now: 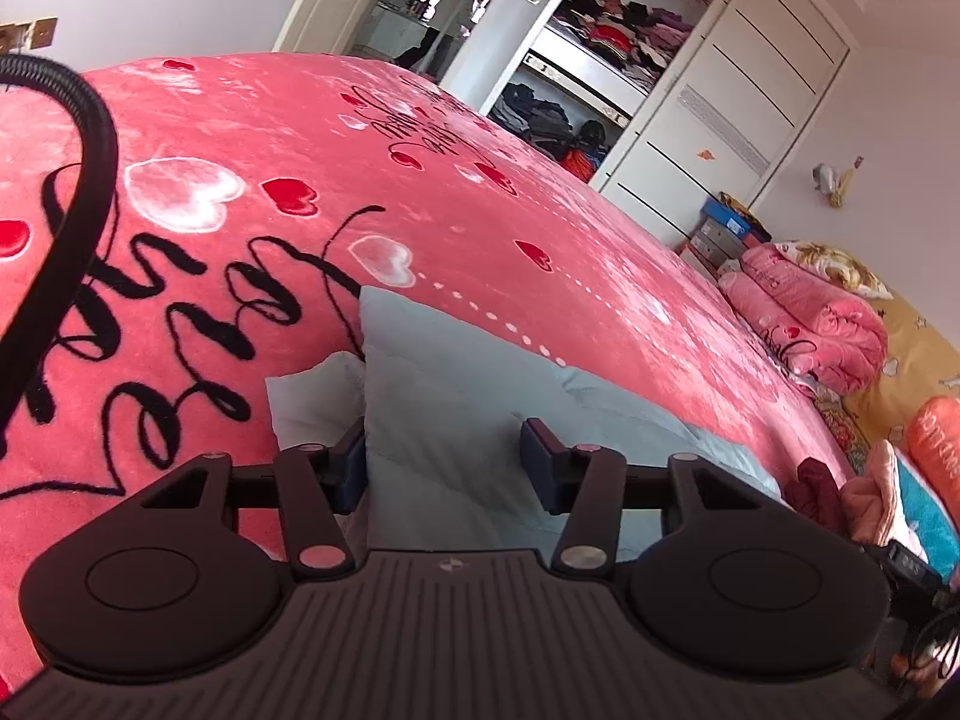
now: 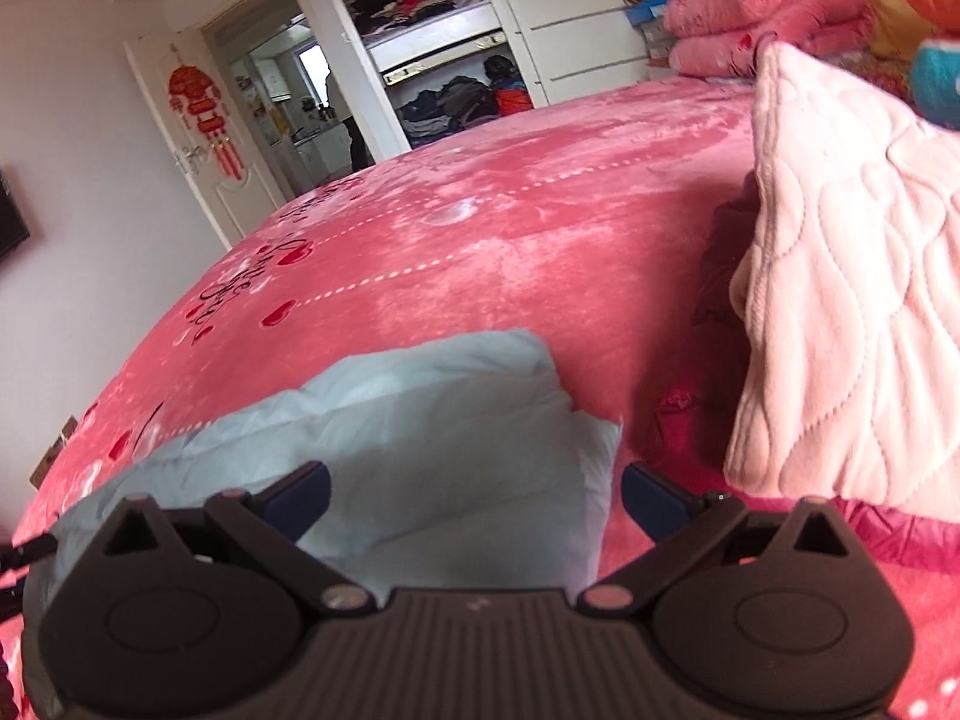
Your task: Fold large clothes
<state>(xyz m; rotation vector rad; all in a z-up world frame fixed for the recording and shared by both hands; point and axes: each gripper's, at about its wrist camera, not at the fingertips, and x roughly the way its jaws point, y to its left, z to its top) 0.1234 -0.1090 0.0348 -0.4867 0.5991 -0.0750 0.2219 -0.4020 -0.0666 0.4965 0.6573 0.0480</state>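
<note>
A: Lower centre of both views, the pale blue garment (image 1: 456,396) is lying part-folded on the pink blanket (image 1: 252,120). Left gripper (image 1: 443,461) is hovering low over it, jaws spread, gripping nothing.

B: Right gripper (image 2: 474,495) is doing likewise, released, tilted, garment edge between its pads. Likely mid-fold; the next move needs both closing on an edge. Quilted cloth (image 2: 840,300) is sitting at right.
</note>
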